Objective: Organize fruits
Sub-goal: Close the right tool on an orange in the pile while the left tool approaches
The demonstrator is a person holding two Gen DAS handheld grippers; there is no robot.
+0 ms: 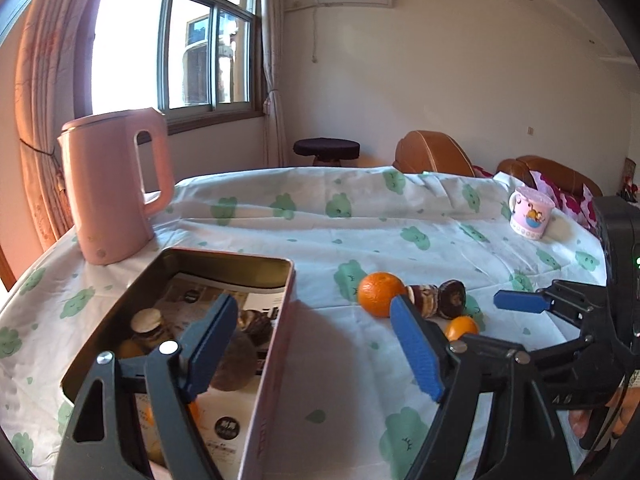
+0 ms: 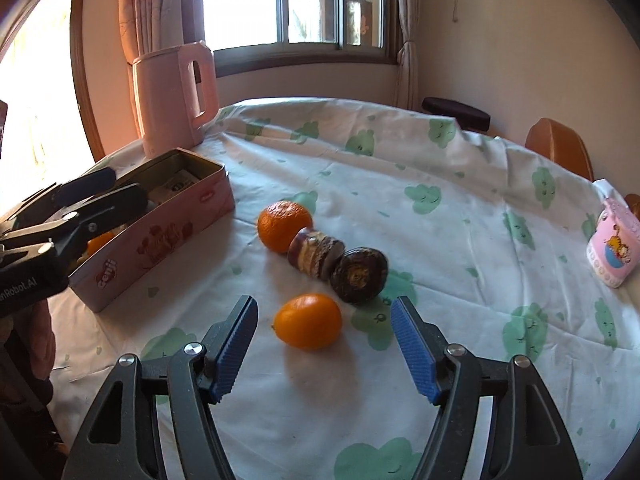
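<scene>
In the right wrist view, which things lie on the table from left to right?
Tin → kettle → big orange → small orange → dark fruit → pink cup.

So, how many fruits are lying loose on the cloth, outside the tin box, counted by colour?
Orange fruits: 2
Dark brown fruits: 2
Total: 4
</scene>
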